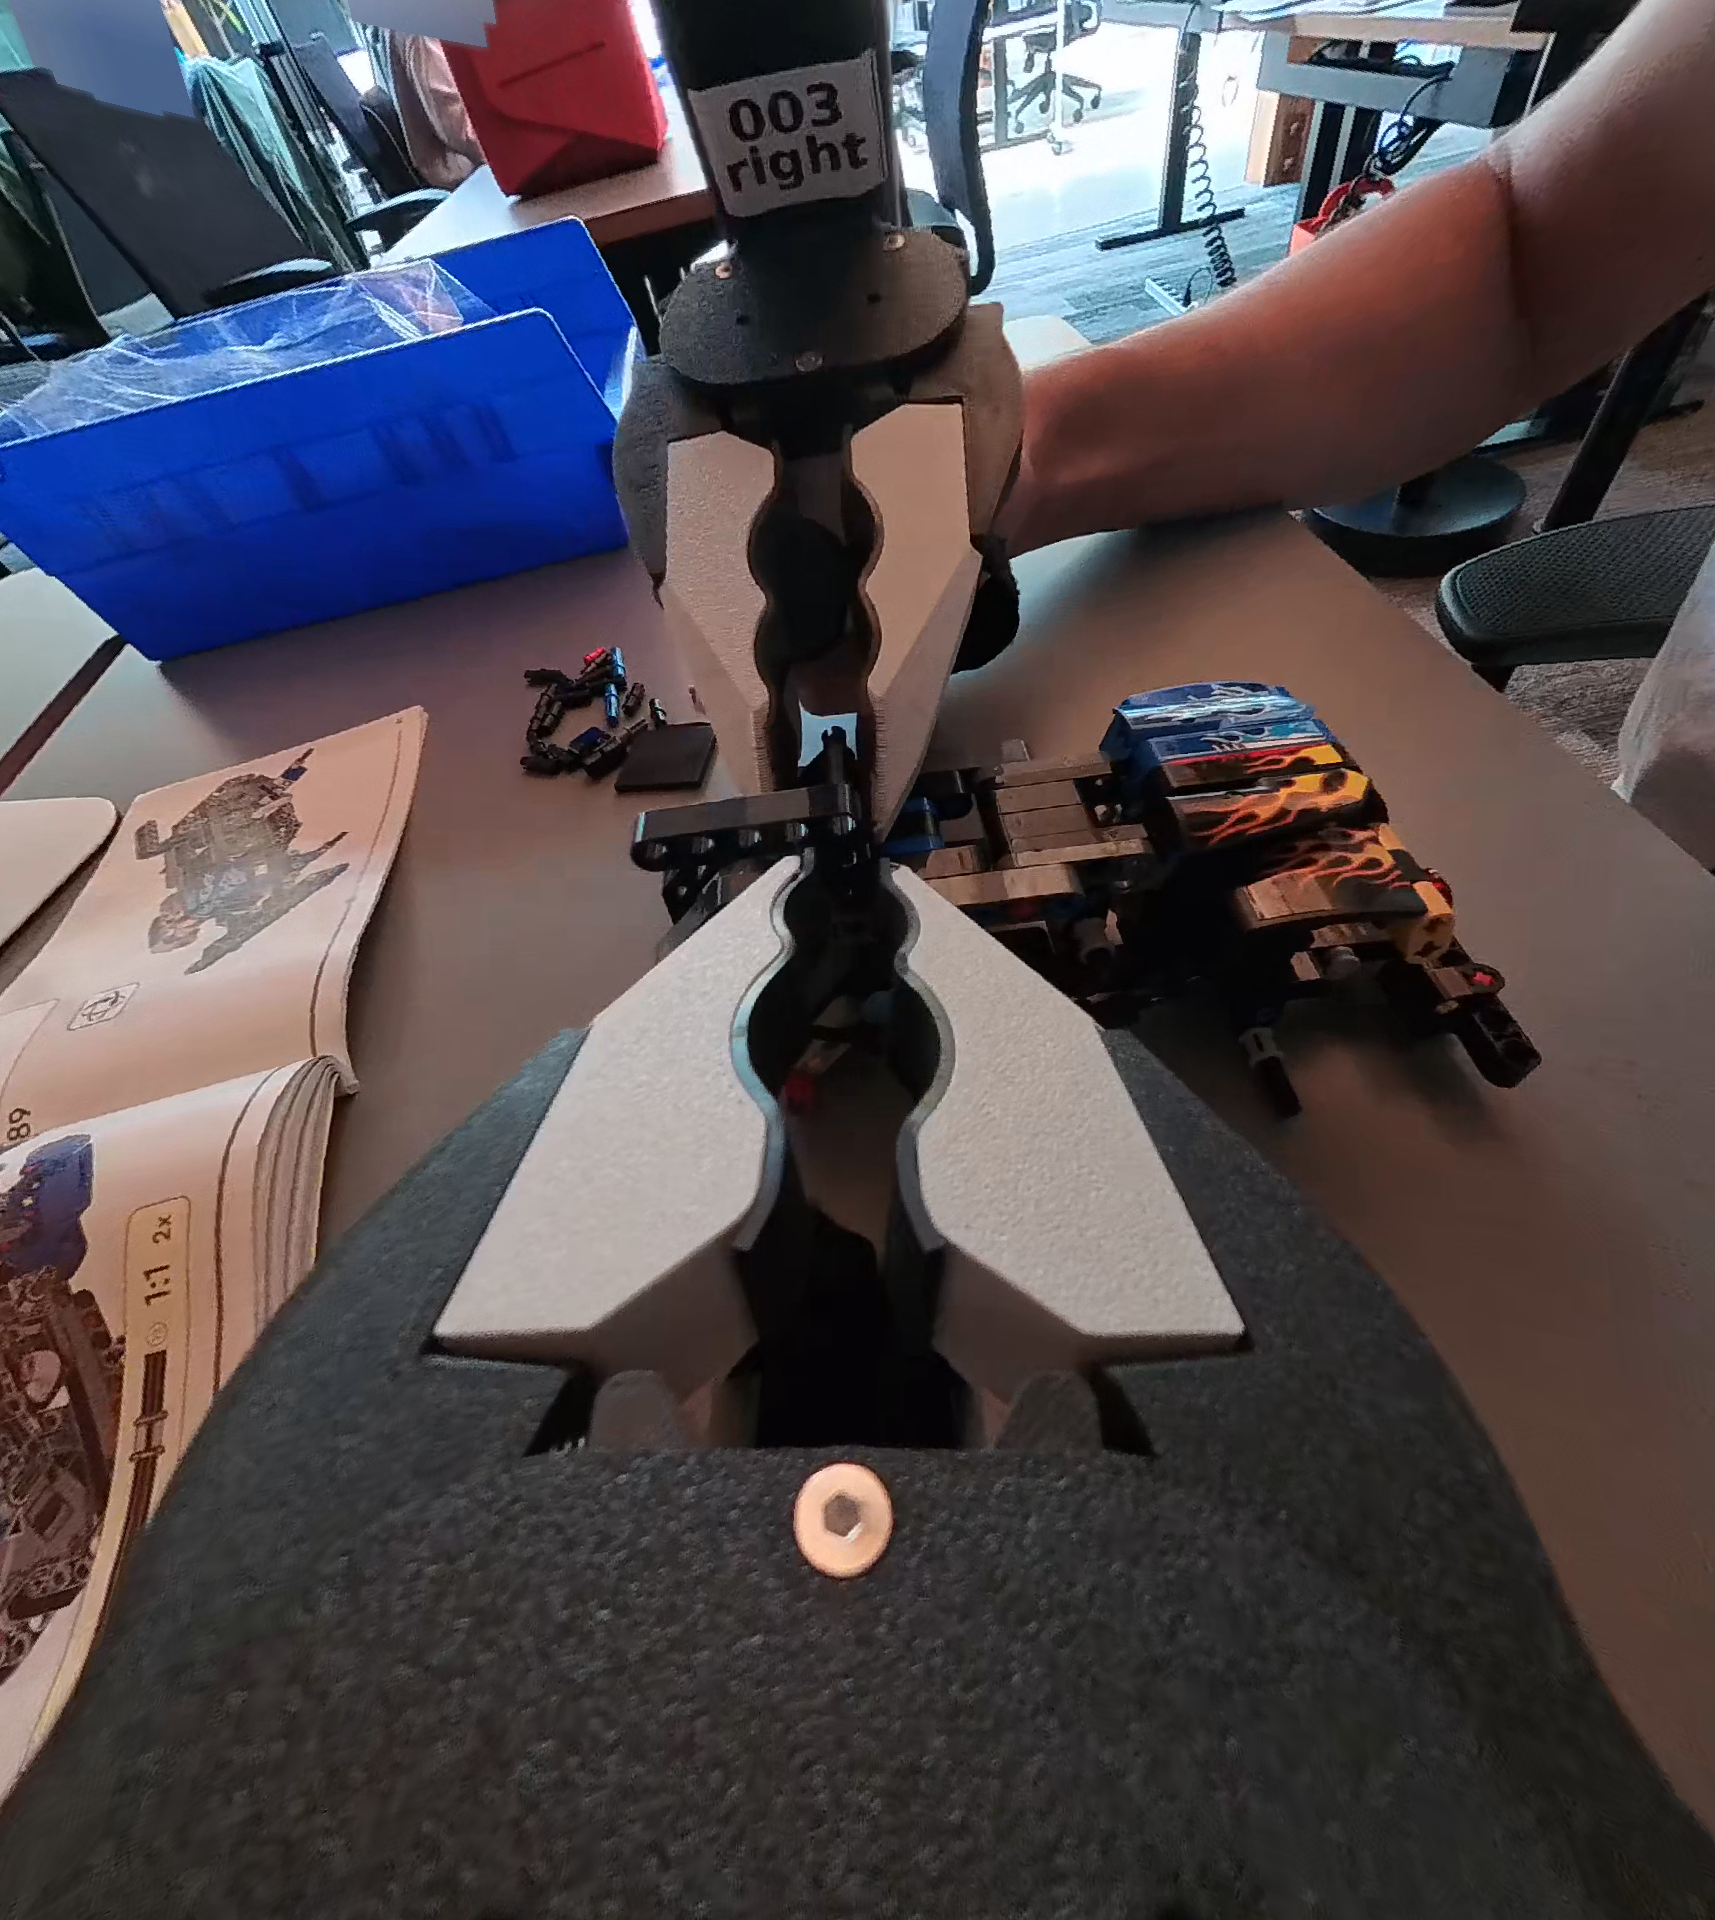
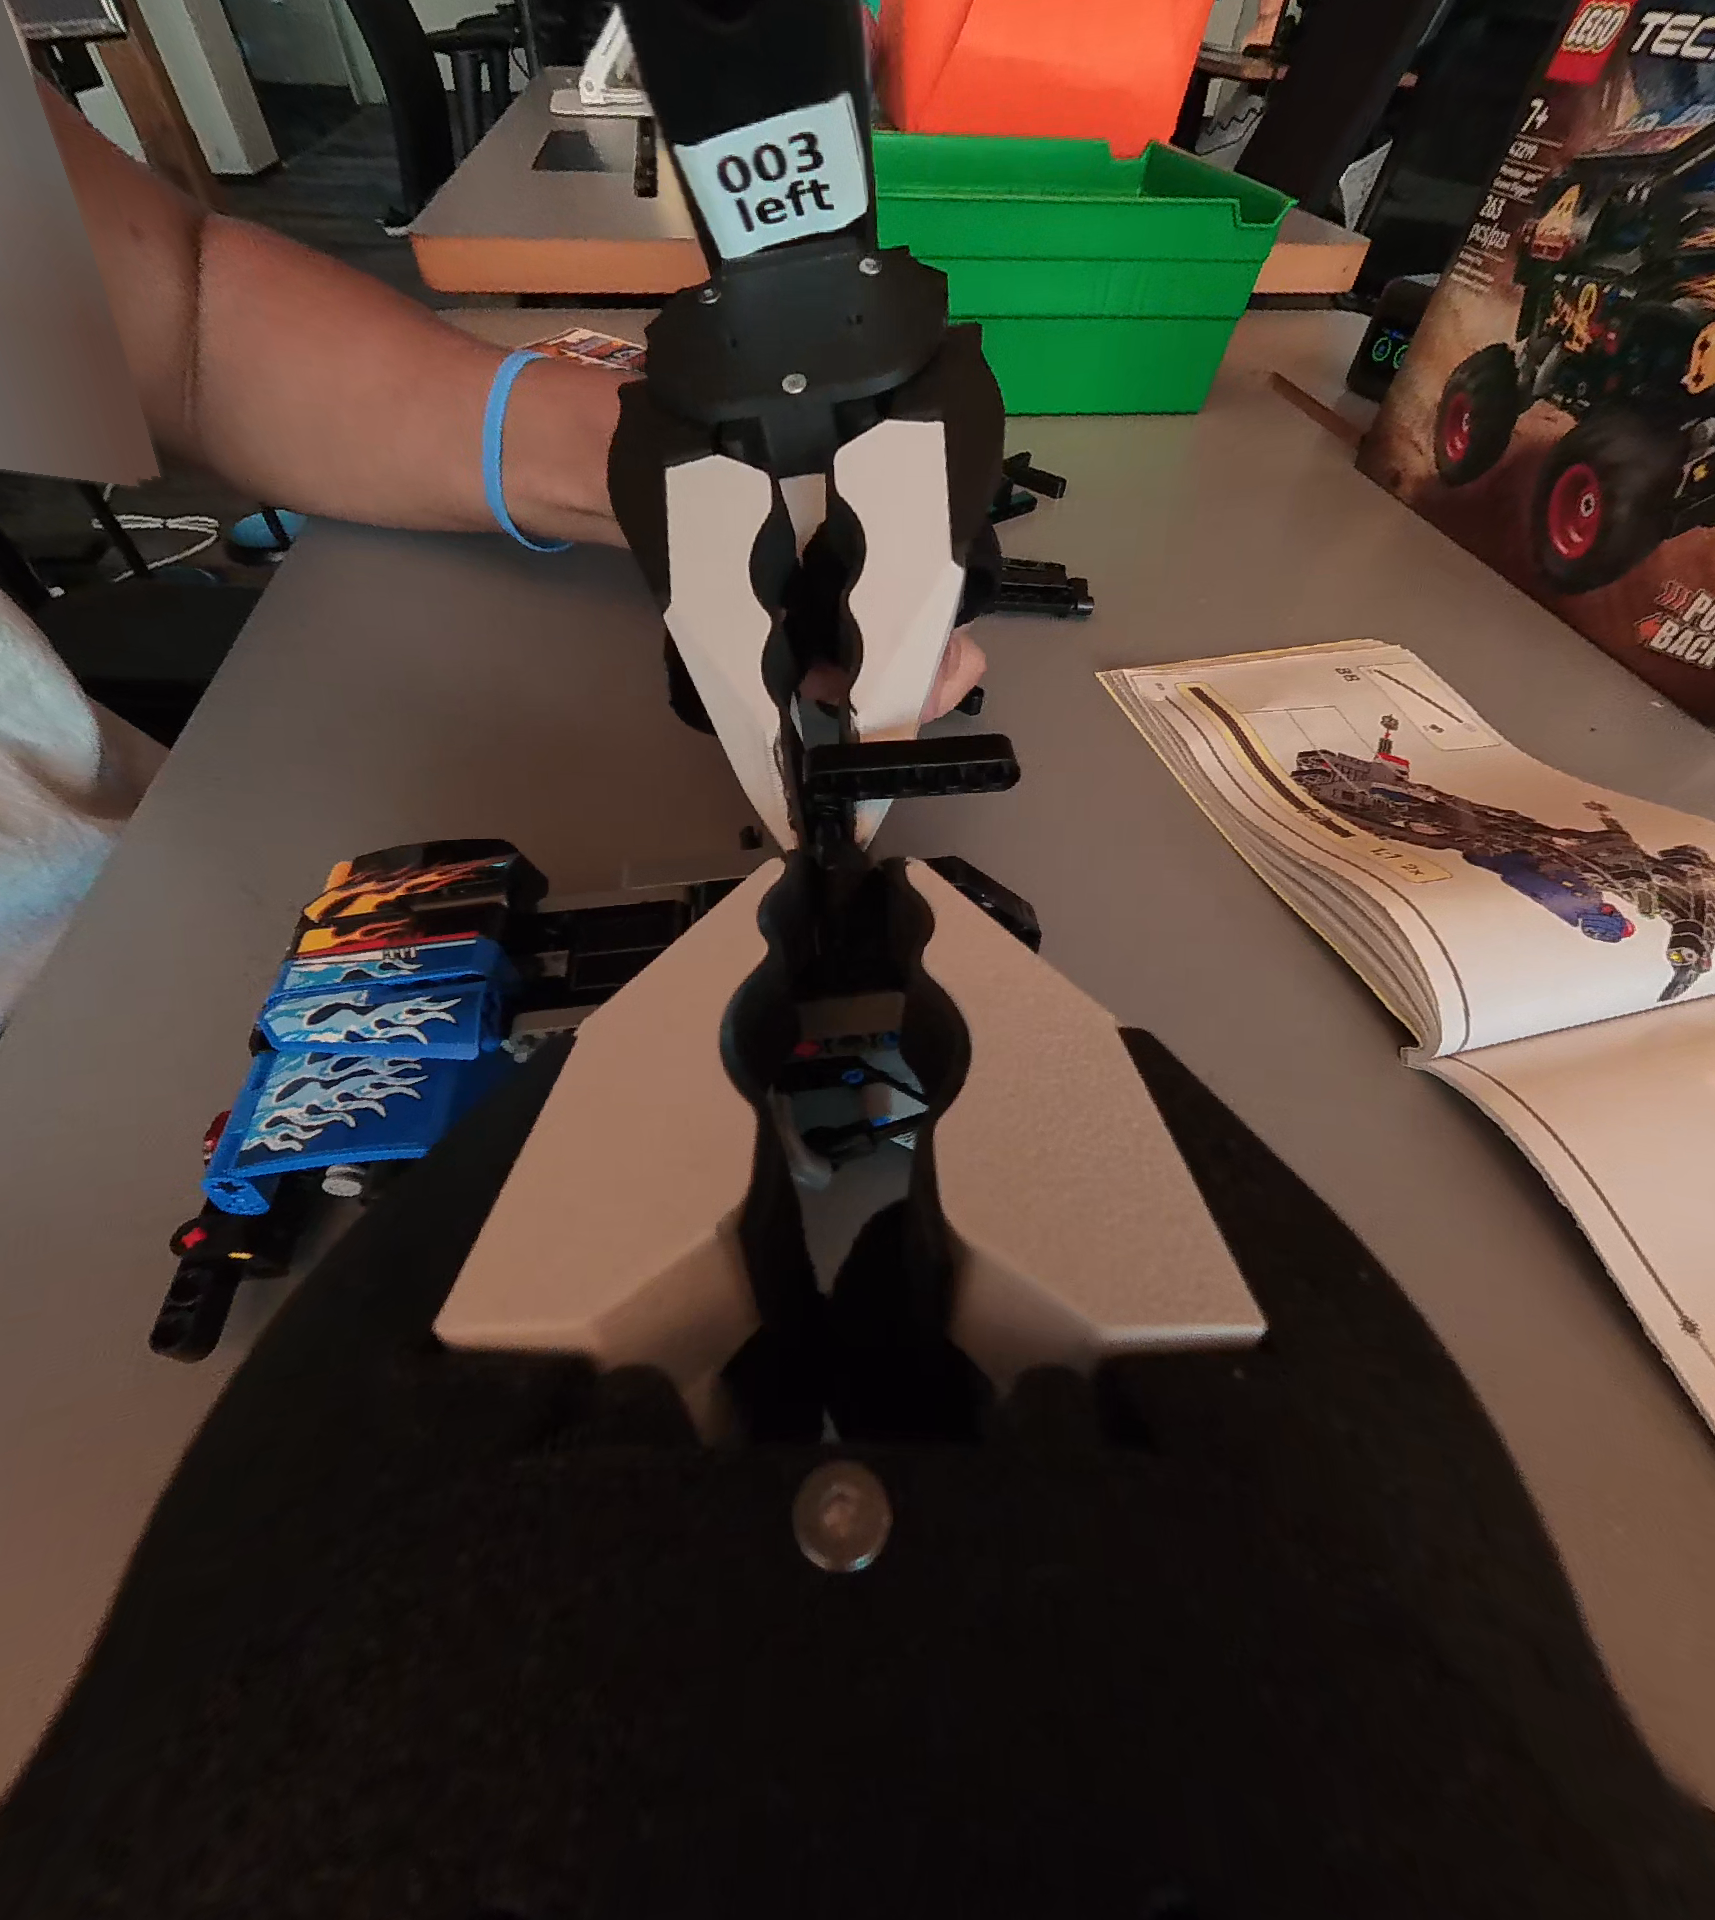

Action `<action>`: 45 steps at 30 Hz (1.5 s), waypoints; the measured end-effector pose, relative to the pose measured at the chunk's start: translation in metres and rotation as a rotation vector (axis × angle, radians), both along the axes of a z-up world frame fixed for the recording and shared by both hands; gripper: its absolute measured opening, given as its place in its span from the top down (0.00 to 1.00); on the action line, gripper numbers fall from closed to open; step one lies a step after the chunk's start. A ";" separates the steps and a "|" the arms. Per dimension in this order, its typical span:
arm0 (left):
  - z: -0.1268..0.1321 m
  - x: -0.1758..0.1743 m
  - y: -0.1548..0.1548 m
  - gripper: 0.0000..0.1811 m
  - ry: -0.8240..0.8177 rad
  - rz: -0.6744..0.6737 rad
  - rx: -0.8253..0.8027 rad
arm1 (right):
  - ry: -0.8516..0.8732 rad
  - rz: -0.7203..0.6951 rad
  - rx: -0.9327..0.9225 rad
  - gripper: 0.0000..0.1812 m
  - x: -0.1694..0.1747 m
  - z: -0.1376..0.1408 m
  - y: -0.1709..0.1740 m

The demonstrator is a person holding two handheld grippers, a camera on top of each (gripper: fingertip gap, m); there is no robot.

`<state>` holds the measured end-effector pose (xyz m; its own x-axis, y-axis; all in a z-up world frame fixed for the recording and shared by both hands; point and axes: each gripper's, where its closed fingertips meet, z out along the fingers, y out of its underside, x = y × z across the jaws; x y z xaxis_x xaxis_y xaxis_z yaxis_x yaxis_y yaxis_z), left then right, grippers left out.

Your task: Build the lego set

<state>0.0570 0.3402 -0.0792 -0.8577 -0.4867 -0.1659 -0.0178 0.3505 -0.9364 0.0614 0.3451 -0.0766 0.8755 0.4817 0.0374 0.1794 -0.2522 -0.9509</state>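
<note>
Facing each other tip to tip above the grey surface (image 1: 1455,1351), the left gripper (image 1: 837,883) and the right gripper (image 2: 837,862) are seen with jaws drawn nearly together. A black studless beam (image 1: 749,826) with a short upright pin piece is pinched between the left jaws; the right jaws appear closed on the same small black assembly, though the exact contact is hard to make out. The partly built truck chassis (image 1: 1248,852), with blue and orange flame panels, is lying on the surface just behind. An open instruction booklet (image 2: 1455,883) and loose black pins (image 1: 588,717) are lying nearby.
</note>
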 end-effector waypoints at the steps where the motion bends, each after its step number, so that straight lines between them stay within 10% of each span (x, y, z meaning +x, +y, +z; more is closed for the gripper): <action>1: 0.000 0.000 0.000 0.97 0.003 -0.006 -0.001 | 0.000 -0.001 0.002 0.90 0.000 0.000 0.000; 45: -0.001 0.000 -0.010 0.96 0.064 -0.093 0.089 | -0.058 -0.029 -0.033 0.92 0.002 -0.006 -0.011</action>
<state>0.0570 0.3304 -0.0806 -0.9084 -0.3909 -0.1481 -0.0404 0.4347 -0.8997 0.0635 0.3342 -0.0829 0.8861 0.4577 0.0727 0.2258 -0.2893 -0.9302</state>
